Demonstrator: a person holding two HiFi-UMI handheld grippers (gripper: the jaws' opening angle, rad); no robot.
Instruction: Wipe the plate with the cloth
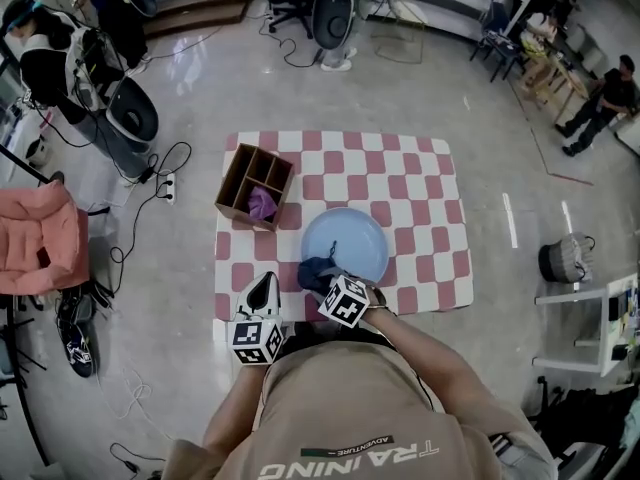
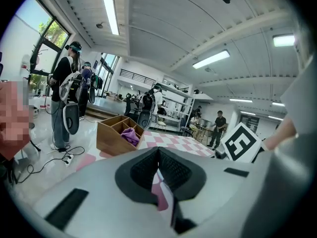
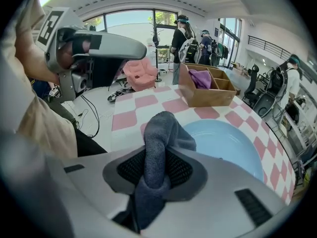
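Plainly, the right gripper [image 3: 156,158] is clenched on the cloth [image 3: 162,128]. The dark grey-blue fabric is squeezed upright between the two black pads, a folded lump of it bulges out past the tips, and a tail hangs down behind them. From the head view, that lump sits over the near left rim of the plate [image 1: 352,238], with the gripper angled steeply down at it; whether the fabric presses on the plate cannot be told. The pale blue plate lies on the pink-and-white checked tablecloth [image 1: 425,173], near its front edge. The left gripper [image 2: 158,153] is just beside the right one, on its left, over the front edge of the tablecloth and clear of the plate. Its pads meet at the tips with nothing between them, and only the checked pattern shows through the slit below. A wooden box [image 1: 247,180] with compartments stands beyond, to the left of the plate, with a purple rag [image 1: 262,204] in one of them.
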